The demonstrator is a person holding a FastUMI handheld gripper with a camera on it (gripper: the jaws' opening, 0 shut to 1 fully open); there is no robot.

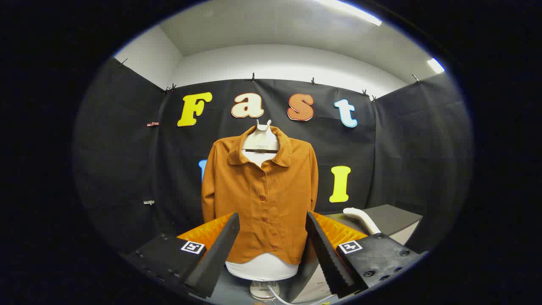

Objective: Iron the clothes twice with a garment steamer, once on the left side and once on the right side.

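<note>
Spread wide and empty, our fingers [271, 250] are framing the soft rust-brown buttoned shirt [260, 199] beyond; we are judging the rigid white steamer handle [362, 218], right on the counter [394, 216], the place to grip.

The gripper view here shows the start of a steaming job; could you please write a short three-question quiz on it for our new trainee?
1. True or false: the gripper is shut on the garment steamer.
2. Multiple choice: where does the steamer lie? A) between the fingers; B) on the grey surface beyond the right finger; C) hung on the shirt's collar.
3. Fill in: the brown shirt is buttoned over a white ____ form on a stand.

Key
1. False: the fingers stand apart with nothing held; the shirt shows between them, farther off.
2. B.
3. Mannequin, whose white neck shows inside the collar and whose base shows below the hem.
</note>
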